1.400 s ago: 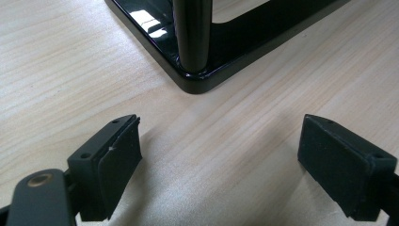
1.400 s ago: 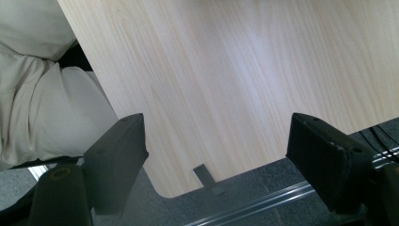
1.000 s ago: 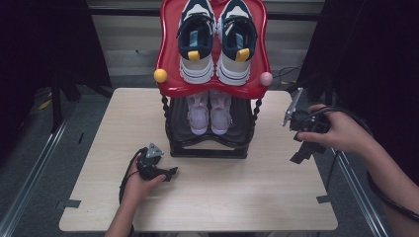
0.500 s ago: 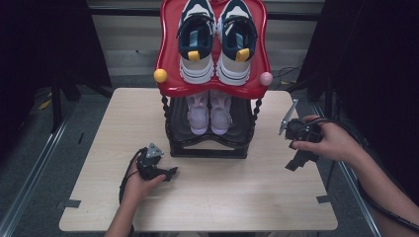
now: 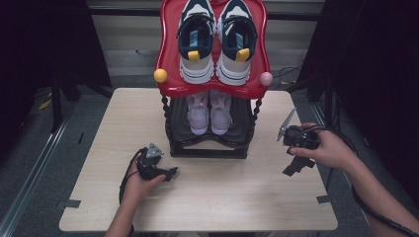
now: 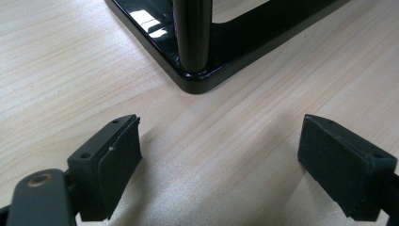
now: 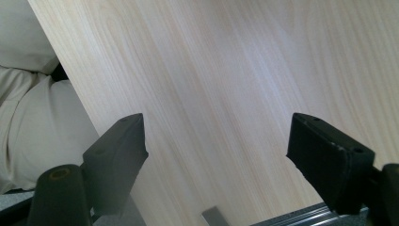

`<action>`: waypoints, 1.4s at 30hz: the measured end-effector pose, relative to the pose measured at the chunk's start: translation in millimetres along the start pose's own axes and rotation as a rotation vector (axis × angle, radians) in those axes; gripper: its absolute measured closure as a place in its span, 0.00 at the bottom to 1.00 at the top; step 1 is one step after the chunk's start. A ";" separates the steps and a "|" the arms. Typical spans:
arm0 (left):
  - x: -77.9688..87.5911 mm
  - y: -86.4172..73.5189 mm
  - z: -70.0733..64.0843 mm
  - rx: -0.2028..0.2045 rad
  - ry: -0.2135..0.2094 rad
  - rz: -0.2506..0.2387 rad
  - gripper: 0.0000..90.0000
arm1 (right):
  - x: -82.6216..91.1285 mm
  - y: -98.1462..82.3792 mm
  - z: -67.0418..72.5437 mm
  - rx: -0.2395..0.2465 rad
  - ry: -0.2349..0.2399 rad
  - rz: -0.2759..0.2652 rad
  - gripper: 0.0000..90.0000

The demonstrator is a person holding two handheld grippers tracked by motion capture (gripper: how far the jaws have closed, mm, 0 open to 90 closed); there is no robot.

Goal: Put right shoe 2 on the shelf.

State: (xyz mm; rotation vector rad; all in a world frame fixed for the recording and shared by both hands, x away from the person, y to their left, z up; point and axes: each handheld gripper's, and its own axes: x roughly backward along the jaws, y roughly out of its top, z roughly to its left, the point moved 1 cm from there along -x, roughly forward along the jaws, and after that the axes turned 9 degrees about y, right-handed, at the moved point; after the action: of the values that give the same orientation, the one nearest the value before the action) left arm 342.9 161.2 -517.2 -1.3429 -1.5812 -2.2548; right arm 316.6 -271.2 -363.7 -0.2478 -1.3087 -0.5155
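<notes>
The red top shelf (image 5: pixel 213 88) of the rack (image 5: pixel 207 143) hides the heels of the pale shoes (image 5: pixel 209 112) beneath it. The left gripper (image 5: pixel 170 173) rests on the table (image 5: pixel 237 197) near the rack's corner, jaws apart, empty. The right gripper (image 5: pixel 296 167) hovers at the table's right, angled down, jaws wide, empty.

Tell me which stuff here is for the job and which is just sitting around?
For the job:
- left tongs, open, by the black rack base
- right tongs, open, over the table
- shoe rack

Just sitting around:
- navy and white sneakers on the red top shelf
- pale shoes on the lower shelf
- yellow knob, pink knob
</notes>
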 end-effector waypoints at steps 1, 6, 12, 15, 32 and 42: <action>0.0 0.0 0.0 0.000 0.000 0.000 0.15 | -1.3 -0.4 -0.6 0.003 0.004 0.003 0.21; 0.0 0.0 0.0 0.000 0.000 0.000 0.15 | -9.3 -2.5 -3.5 0.009 -0.005 0.002 0.21; 0.0 0.0 0.0 0.000 0.000 0.000 0.15 | -19.4 -4.8 -4.8 -0.006 0.014 -0.008 0.21; 0.2 0.0 0.4 -0.007 0.000 0.004 0.15 | -25.5 -5.7 -6.2 -0.011 0.002 -0.028 0.21; 0.2 0.0 0.4 -0.007 0.000 0.004 0.15 | -58.5 -14.9 -15.4 -0.053 -0.006 -0.121 0.20; 0.2 0.0 0.4 -0.007 0.000 0.004 0.15 | -75.6 -25.4 -24.0 -0.086 -0.003 -0.198 0.19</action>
State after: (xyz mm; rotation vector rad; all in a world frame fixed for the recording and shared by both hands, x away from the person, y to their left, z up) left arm 343.0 161.6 -516.9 -1.3463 -1.5711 -2.2601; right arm 311.8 -287.4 -445.2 -0.1910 -1.3229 -0.7399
